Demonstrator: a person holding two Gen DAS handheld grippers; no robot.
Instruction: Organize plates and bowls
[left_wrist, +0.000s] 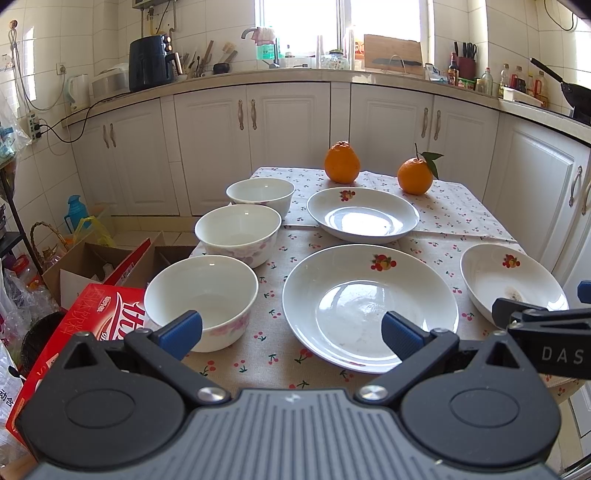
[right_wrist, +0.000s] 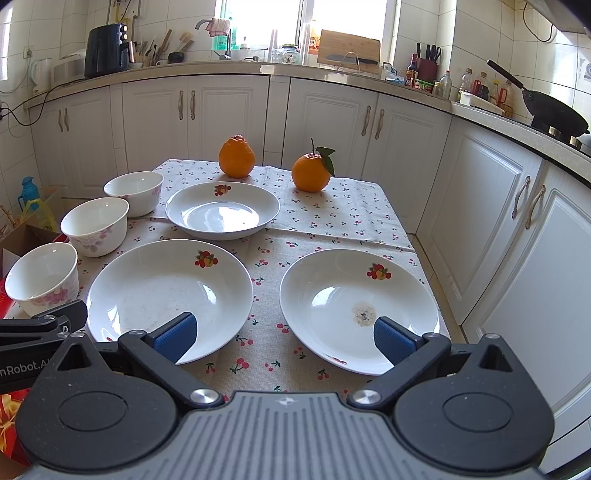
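Observation:
Three white bowls stand in a row down the table's left side: near bowl (left_wrist: 201, 301) (right_wrist: 42, 278), middle bowl (left_wrist: 238, 232) (right_wrist: 95, 225), far bowl (left_wrist: 260, 194) (right_wrist: 133, 192). Three white plates with fruit prints lie apart: a far plate (left_wrist: 363, 214) (right_wrist: 222, 208), a near centre plate (left_wrist: 369, 306) (right_wrist: 170, 295), and a near right plate (left_wrist: 513, 280) (right_wrist: 358, 308) with a grey stain. My left gripper (left_wrist: 291, 336) hangs open above the table's front edge, between near bowl and centre plate. My right gripper (right_wrist: 286, 338) is open between the two near plates.
Two oranges (left_wrist: 341, 162) (left_wrist: 415, 175) sit at the table's far edge on the cherry-print cloth (right_wrist: 354, 210). A red carton (left_wrist: 85, 332) and open cardboard boxes (left_wrist: 96, 262) lie on the floor to the left. White cabinets (right_wrist: 332, 118) ring the table closely on the right.

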